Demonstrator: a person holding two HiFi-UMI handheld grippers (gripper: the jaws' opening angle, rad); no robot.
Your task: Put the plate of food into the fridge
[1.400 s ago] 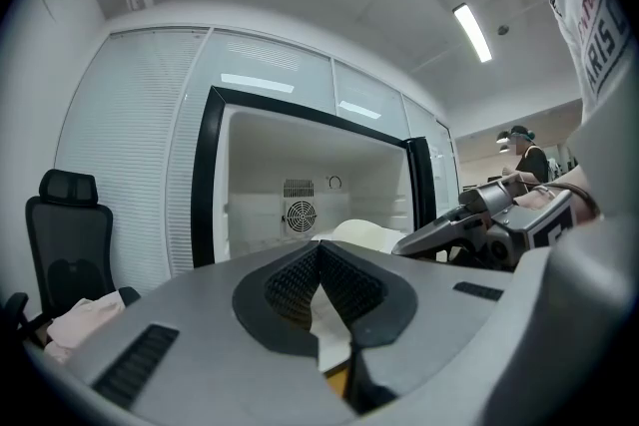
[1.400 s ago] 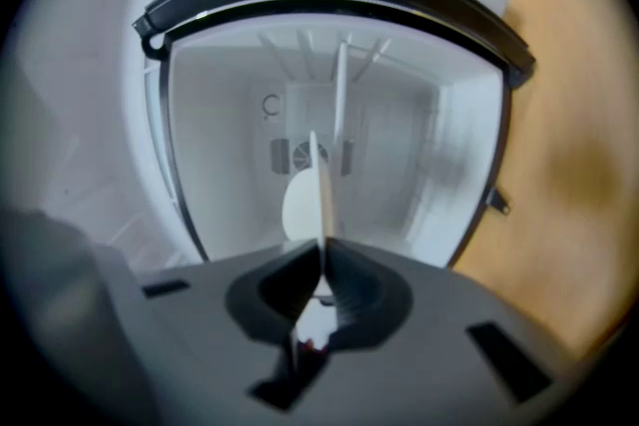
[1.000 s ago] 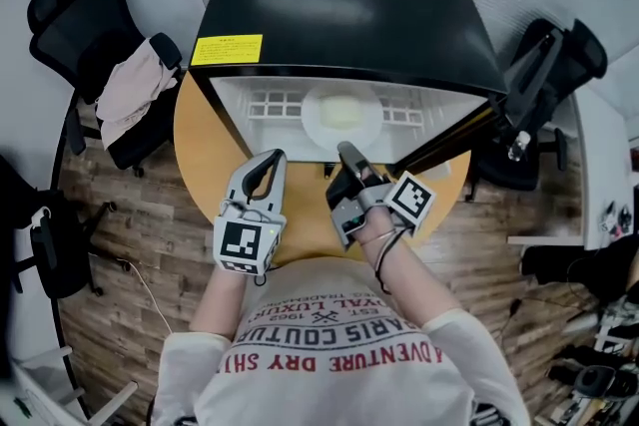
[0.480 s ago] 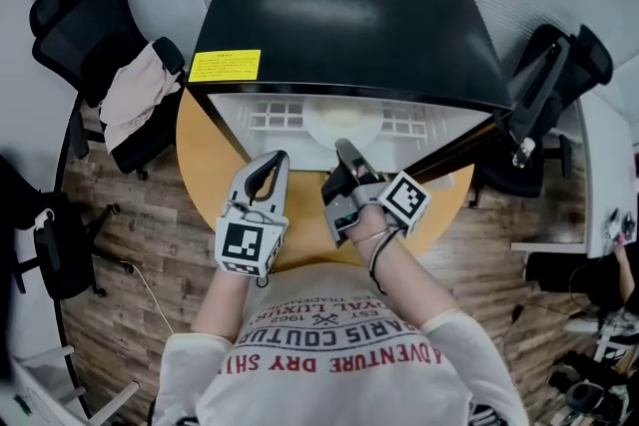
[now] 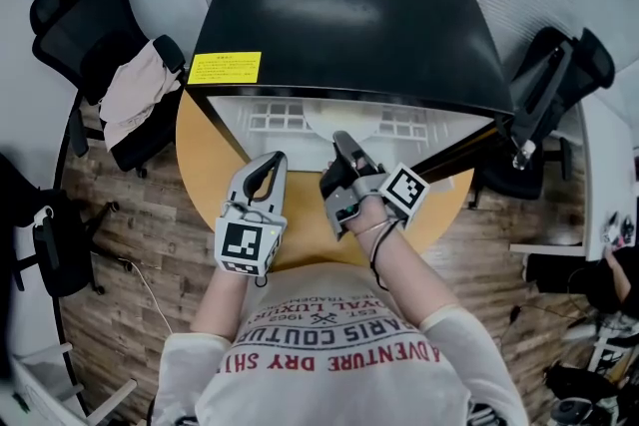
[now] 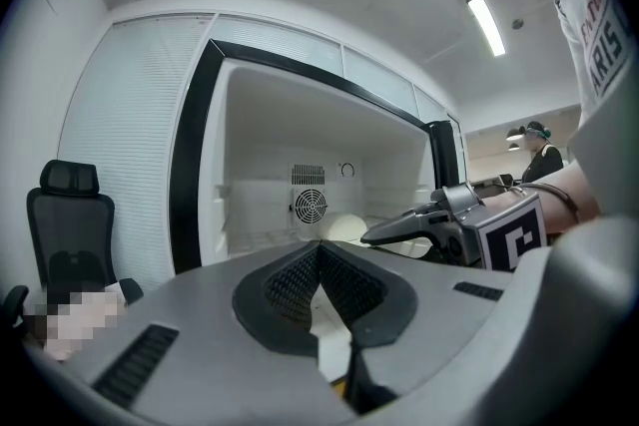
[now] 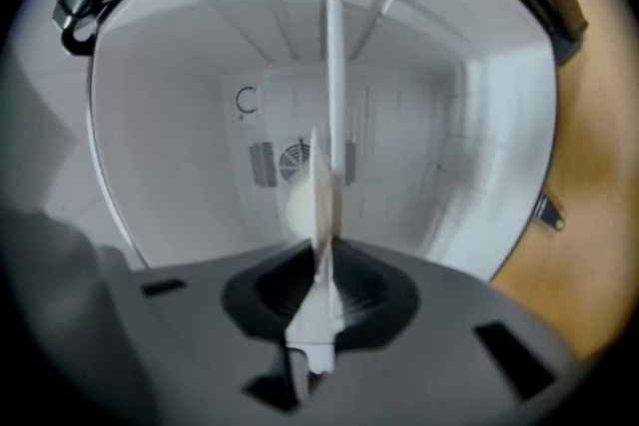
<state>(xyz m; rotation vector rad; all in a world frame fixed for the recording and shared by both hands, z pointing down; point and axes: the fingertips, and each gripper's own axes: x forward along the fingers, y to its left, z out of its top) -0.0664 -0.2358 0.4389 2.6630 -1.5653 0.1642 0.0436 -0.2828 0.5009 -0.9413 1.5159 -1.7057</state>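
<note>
A white plate (image 5: 342, 121) with a pale mound of food (image 7: 297, 205) lies on the white floor inside the open black fridge (image 5: 349, 15). In the head view the fridge's top edge partly hides it. My right gripper (image 5: 341, 144) reaches level into the fridge mouth. Its jaws have just been opening, and the plate's rim (image 7: 326, 165) stands edge-on between them with a small gap on each side. Beside it, my left gripper (image 5: 270, 161) hovers over the table in front of the fridge, shut and holding nothing. The left gripper view shows the right gripper (image 6: 377, 236) from the side.
The fridge stands on a round orange table (image 5: 203, 155), its door (image 5: 467, 141) swung open to the right. An office chair (image 5: 75, 10) draped with cloth (image 5: 135, 93) is at the left, another chair (image 5: 554, 75) at the right. A fan grille (image 6: 310, 205) sits on the fridge's back wall.
My right gripper has pushed a little further toward the fridge, and the plate has slid deeper under the fridge's top edge. The left gripper has kept still.
</note>
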